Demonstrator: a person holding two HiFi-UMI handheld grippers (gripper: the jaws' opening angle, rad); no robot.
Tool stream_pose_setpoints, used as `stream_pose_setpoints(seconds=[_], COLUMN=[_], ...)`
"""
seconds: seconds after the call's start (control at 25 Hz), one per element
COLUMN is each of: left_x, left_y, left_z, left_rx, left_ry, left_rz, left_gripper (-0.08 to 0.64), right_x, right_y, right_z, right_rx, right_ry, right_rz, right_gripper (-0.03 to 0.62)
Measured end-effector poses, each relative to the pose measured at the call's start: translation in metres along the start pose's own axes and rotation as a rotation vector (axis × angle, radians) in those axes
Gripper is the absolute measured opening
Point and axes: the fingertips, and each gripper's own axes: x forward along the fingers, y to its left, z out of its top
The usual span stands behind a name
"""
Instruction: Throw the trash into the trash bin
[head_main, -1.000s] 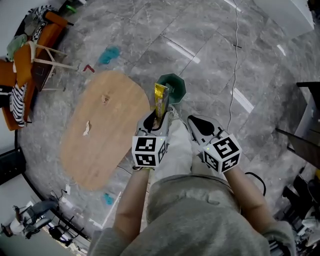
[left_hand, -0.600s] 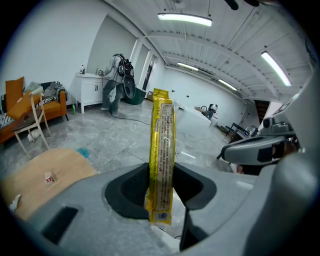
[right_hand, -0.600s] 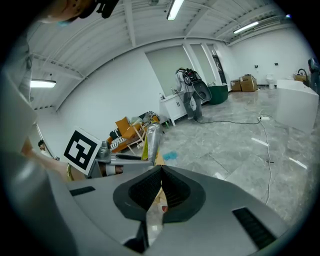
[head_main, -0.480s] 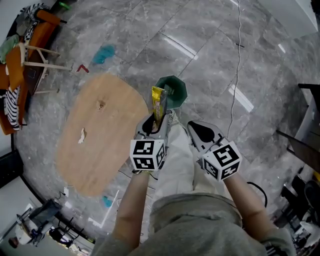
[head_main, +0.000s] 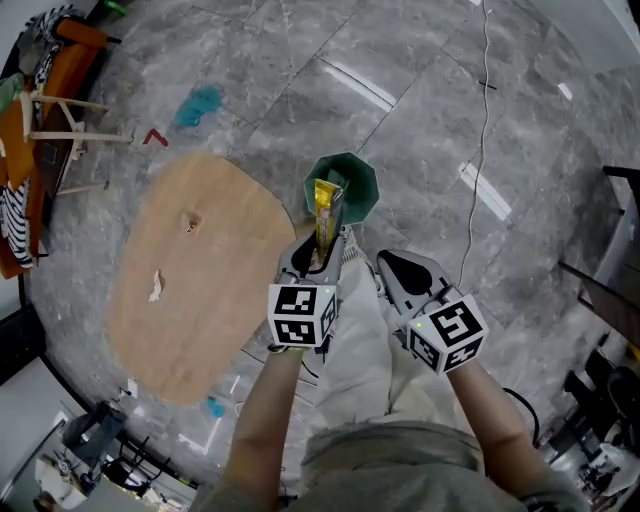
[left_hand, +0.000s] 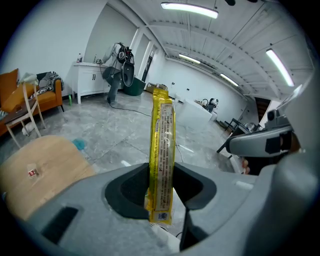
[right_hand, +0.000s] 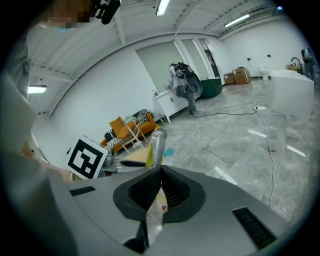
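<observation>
The left gripper (head_main: 318, 260) is clamped on the lower end of a yellow snack wrapper (head_main: 325, 212), which stands upright over the green trash bin (head_main: 362, 178) beside the wooden table's (head_main: 200, 300) edge. The wrapper looks light, crinkly and slippery, so an end pinch suits it. The right gripper (head_main: 402, 272) is clenched, apparently empty. A paper scrap (head_main: 155, 286) lies on the table, and nothing blocks the bin.

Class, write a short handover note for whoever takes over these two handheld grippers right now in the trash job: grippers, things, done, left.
Left gripper: fingers shut on a long yellow foil snack wrapper, held upright.
Right gripper: fingers shut together, nothing seen in them.
Things: dark green octagonal trash bin on the floor; in the head view the wrapper's top overlaps its mouth. Two small pale scraps lie on the oval wooden table.
Done: wrapper picked up, brought to the bin.
Left: release it in; probably the scraps next.
</observation>
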Motion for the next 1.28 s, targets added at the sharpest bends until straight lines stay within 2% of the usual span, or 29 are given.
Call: stream_pose_setpoints(seconds=[0.36,0.8,1.28], left_x=[0.039,0.071,0.104], left_y=[0.013,0.033,0.048], left_z=[-0.022,-0.057,-0.097], left_rx=[-0.004,-0.026,-0.027], left_ry=[0.022,0.061,0.17], left_rz=[-0.005,0.022,0.04], left_gripper=[0.144,0.144,0.144], right_x=[0.025,0.043,0.056], right_y=[-0.023,-0.031,-0.039], right_z=[-0.02,-0.042,-0.051], right_rx=[0.035,0.034,0.064], right_ry=[-0.01,0.017,-0.001], right_rz=[-0.017,-0.003,-0.002], right_gripper=[0.008,0.009,0.009])
